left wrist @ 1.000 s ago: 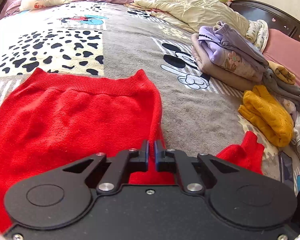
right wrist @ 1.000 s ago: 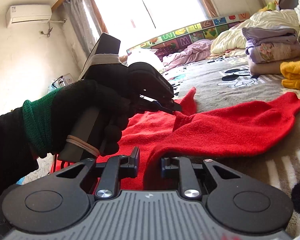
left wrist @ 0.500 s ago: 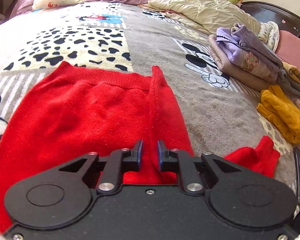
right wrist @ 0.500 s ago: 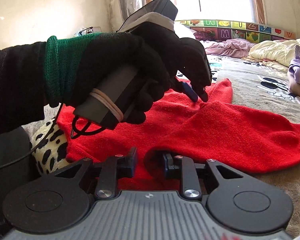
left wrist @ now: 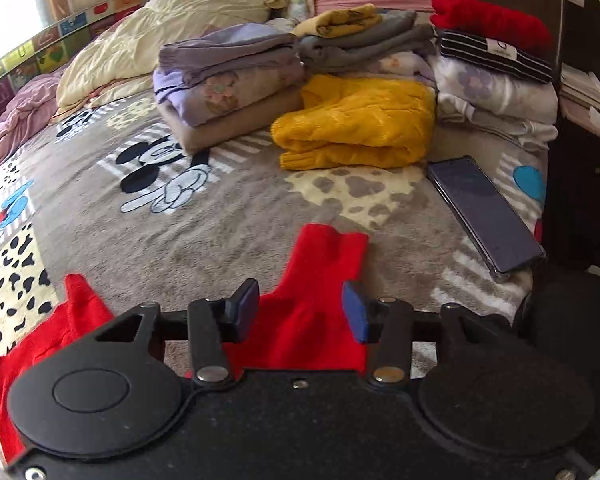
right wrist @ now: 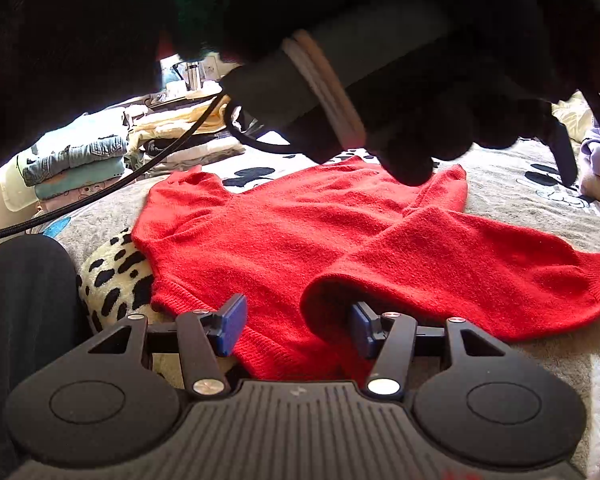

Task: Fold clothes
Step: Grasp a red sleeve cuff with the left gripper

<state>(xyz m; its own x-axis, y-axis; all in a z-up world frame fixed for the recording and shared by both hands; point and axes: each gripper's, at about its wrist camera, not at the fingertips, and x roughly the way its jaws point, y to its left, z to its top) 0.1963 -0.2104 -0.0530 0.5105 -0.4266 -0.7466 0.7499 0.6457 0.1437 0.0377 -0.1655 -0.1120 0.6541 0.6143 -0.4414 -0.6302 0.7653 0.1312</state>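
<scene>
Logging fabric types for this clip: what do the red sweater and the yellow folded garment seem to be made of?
Red sweater: looks like a fine, soft knit, maybe wool or acrylic; fuzzy matte nap, ribbed hem and cuff. Yellow folded garment: looks like a chunkier knit, with raised cable-like texture and a ribbed edge; matte. The exact fibre cannot be told from either view.

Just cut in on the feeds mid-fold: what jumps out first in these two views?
The red sweater dominates, spread on the cartoon-print blanket with one sleeve folded across its body. The left hand-held gripper and right hand-held gripper both stand open over red knit. Behind, a yellow knit sits among folded stacks, with a phone lying to its right.
</scene>
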